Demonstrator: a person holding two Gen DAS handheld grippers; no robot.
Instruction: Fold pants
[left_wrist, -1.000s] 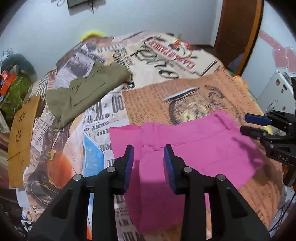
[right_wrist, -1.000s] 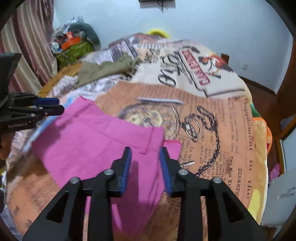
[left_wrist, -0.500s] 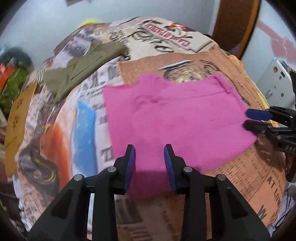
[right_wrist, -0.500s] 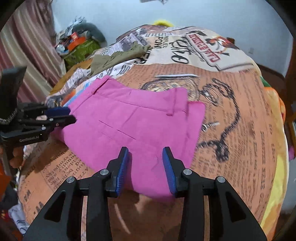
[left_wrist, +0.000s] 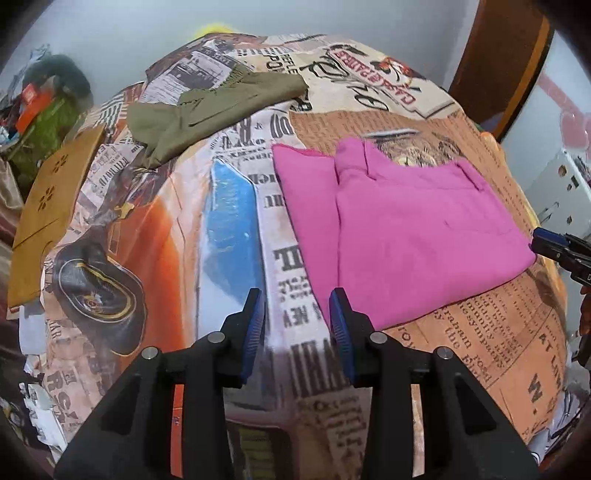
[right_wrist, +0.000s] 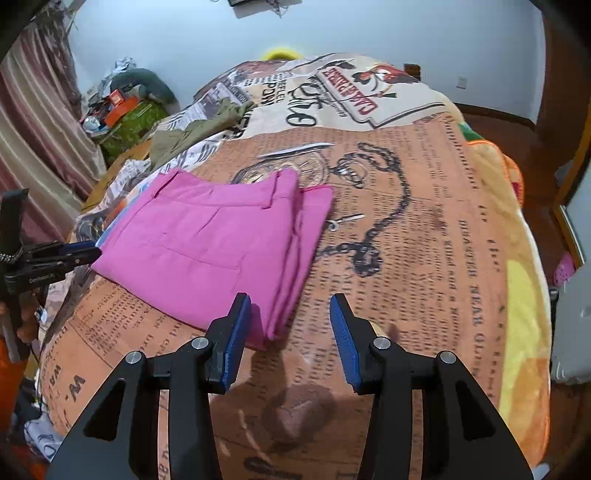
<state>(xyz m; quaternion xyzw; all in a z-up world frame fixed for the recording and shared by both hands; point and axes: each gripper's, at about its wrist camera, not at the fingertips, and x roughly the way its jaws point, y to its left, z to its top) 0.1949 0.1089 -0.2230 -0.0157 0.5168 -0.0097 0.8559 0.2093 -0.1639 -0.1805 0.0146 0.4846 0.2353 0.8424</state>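
We see the pink pants, folded into a compact rectangle, lying flat on a bed whose blanket is printed with newspaper type and vintage motifs. In the left wrist view the pants occupy the right-centre of the bed, one narrower layer projecting beyond the upper layer along their left edge; the waistband with its belt loops runs along the far side. The left tongs hang above bare blanket just beside the near left corner of the pants, their blue pads apart at a moderate gap with nothing between them. In the right wrist view the right tongs are above the near right corner of the pants; their jaws are opening, and the corner of the cloth lies below the gap, closer to the left pad, with neither pad pressing on it. Each view catches the tip of the opposite tongs at the far side edge of the pants. An olive garment lies crumpled towards the far left of the bed, well apart from the pants. Beyond the bed's left side we note a tan wooden panel and a heap of clutter against the pale wall.
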